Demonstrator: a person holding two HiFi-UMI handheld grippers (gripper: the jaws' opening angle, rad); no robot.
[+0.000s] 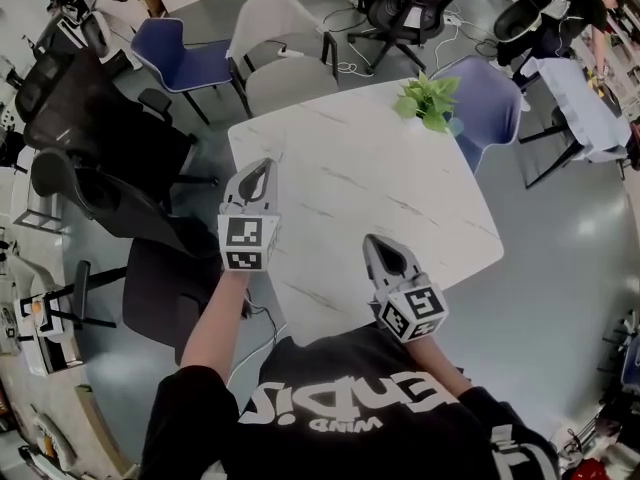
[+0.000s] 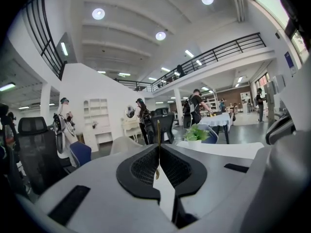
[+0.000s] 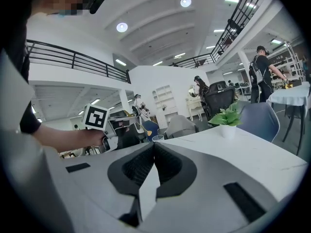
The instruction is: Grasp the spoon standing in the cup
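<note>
Head view: left tool (image 1: 260, 166) at table (image 1: 400, 198) edge.

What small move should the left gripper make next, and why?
Probably a short, straight lift of the left gripper: its jaws are closed on the thin spoon, so raising it upright should clear the cup without tipping it.
</note>
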